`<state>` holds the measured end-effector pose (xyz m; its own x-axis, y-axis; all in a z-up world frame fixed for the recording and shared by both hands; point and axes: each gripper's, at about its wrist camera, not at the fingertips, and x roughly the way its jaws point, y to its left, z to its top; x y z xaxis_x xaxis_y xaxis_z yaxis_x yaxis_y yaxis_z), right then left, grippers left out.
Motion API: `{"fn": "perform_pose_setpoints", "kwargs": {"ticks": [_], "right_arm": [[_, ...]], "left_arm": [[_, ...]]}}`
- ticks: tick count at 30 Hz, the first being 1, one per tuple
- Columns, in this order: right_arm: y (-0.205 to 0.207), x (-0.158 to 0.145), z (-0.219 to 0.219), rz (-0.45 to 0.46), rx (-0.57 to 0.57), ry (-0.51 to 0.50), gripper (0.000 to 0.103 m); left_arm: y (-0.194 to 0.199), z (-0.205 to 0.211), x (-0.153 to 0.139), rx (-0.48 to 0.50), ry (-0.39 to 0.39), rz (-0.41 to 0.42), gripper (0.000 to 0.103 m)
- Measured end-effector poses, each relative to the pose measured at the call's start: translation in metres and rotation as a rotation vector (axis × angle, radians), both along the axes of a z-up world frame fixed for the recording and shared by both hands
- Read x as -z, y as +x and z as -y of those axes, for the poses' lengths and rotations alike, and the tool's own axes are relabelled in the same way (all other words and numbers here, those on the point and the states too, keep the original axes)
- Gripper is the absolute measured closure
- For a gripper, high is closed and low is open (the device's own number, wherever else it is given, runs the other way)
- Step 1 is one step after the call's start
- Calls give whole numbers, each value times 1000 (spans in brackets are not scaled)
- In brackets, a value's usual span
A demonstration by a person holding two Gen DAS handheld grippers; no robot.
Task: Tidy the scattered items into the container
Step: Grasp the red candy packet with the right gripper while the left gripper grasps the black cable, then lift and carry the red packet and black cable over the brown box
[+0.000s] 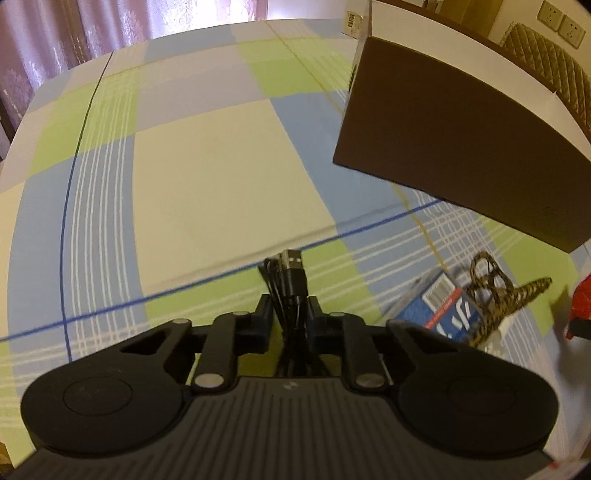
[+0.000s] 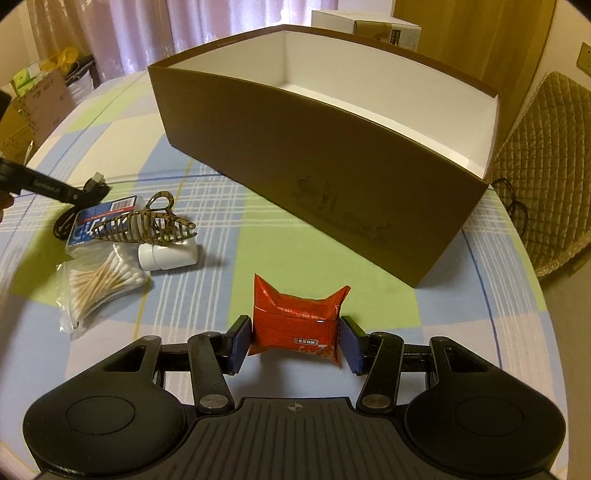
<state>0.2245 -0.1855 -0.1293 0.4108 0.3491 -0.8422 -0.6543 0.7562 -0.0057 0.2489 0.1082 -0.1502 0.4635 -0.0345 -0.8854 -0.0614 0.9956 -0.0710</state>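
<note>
Brown box (image 2: 332, 173), open at the top and white inside, stood on the checked tablecloth (image 2: 303, 258) toward the far right of the table, nothing visible in the part of its floor that showed. Red snack packet (image 2: 297, 325) lay on the cloth just in front of the box's near wall, between the blue pads of the right gripper (image 2: 295, 341), both pads touching or almost touching its sides; whether pressed tight, impossible to tell. Left of the packet, a small heap: bag of cotton swabs (image 2: 99, 284), white tube (image 2: 168, 256) lying on its side, blue packet (image 2: 99, 221) under a tortoiseshell hair claw (image 2: 147, 225) resting on top of it. In the left wrist view, left gripper (image 1: 290, 314) closed tight on a bundle of black cable (image 1: 290, 284), a USB plug poking out past the fingertips, held above the cloth and left of the box (image 1: 461, 147); hair claw (image 1: 495, 295) and blue packet (image 1: 439, 314) near its right side. Beyond the box, a white carton (image 2: 365, 24), curtains (image 2: 207, 29), and a quilted chair back (image 2: 546, 177) at the right edge.
</note>
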Motion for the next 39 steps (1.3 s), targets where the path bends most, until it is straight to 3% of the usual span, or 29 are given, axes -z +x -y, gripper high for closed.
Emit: {"fn": "perform_pose_setpoints", "kwargs": {"ticks": [11, 13, 16, 20, 24, 25, 27, 30, 39], "right_arm": [[0, 5, -7, -19, -41, 0, 54], [1, 7, -9, -22, -44, -2, 49], [3, 7, -11, -23, -42, 5, 32], [4, 7, -15, -15, -61, 0, 30], [4, 13, -19, -22, -66, -10, 31], [4, 15, -20, -23, -64, -17, 31], [4, 19, -22, -26, -64, -33, 46], [5, 18, -20, -16, -53, -12, 56], [3, 3, -16, -17, -81, 17, 69]], "left_arm": [[-60, -3, -10, -14, -13, -37, 90], [-60, -2, -11, -21, -5, -29, 84], [-53, -2, -11, -30, -5, -15, 77], [-44, 3, -4, -32, 17, -26, 77], [-49, 11, -4, -3, 48, -24, 87], [-50, 11, -4, -6, 40, -24, 87], [-55, 11, -5, -15, 36, -28, 87], [-63, 10, -6, -31, 30, -35, 87], [-88, 19, -22, -49, -16, 2, 88]]}}
